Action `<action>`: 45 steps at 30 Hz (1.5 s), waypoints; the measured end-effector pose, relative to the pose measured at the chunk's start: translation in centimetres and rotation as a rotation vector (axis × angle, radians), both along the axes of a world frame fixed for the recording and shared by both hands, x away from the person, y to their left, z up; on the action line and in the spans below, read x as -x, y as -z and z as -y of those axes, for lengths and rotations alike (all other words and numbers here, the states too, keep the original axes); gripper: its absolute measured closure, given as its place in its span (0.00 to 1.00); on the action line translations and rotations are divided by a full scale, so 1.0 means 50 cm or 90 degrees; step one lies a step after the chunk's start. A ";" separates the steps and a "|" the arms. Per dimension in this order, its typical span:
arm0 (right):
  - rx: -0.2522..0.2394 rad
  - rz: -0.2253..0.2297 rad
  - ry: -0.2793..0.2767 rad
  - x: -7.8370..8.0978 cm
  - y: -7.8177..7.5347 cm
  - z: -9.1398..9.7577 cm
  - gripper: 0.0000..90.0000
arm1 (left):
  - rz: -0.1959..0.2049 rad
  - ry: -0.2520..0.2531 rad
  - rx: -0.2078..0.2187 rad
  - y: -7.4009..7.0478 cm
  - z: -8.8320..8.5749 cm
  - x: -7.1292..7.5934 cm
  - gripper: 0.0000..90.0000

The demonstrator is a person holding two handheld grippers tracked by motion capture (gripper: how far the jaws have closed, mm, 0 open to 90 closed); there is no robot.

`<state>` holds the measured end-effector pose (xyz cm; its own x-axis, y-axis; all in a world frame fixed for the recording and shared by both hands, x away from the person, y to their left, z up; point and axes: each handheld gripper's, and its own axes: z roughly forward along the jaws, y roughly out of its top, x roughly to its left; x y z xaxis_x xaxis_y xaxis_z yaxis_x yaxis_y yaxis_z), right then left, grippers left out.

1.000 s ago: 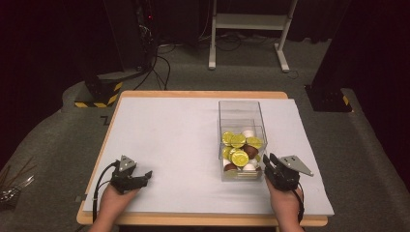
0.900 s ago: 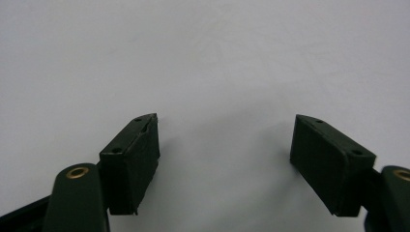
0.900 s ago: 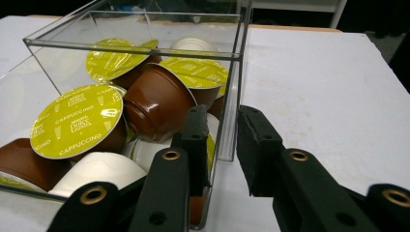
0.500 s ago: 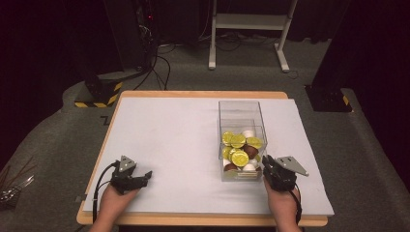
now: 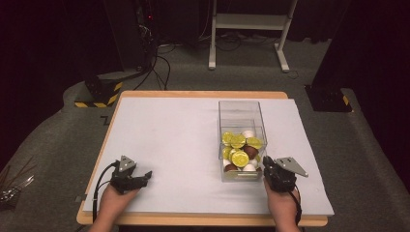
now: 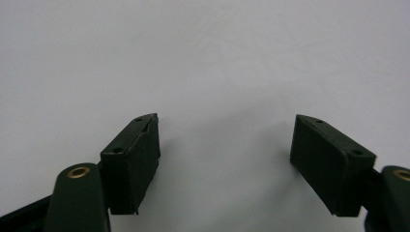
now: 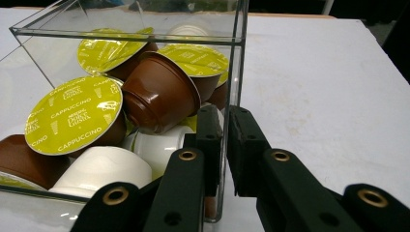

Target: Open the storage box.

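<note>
Capsules [image 7: 72, 113] labelled "CAPPUCCINO" in clear box [image 7: 232, 63], right claw [image 7: 225, 145] pinching its wall

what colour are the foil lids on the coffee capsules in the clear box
Yellow-green foil lids with white "cappuccino" lettering, on the capsules in the clear plastic box; clearest in the right gripper view.

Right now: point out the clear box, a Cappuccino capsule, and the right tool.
clear box [image 7: 232, 72]: right gripper view, near corner edge.
Cappuccino capsule [image 7: 72, 115]: right gripper view, middle of green lid.
right tool [image 7: 225, 126]: right gripper view, between fingertips, clamped on box wall.
</note>
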<state>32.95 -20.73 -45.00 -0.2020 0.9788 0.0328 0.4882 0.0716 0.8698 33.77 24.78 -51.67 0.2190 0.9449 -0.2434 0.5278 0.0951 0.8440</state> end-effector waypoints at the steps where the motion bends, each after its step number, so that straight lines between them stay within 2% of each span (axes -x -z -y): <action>1: 0.001 0.000 0.000 0.001 0.000 -0.001 0.93 | 0.000 0.000 0.000 0.000 0.000 0.000 0.29; 23: -0.005 0.003 -0.004 0.047 0.002 0.001 0.92 | 0.004 -0.007 0.008 0.001 0.003 0.000 0.29; 45: -0.010 0.007 -0.025 0.068 0.003 0.011 0.90 | 0.005 -0.009 0.009 0.001 0.004 0.000 0.29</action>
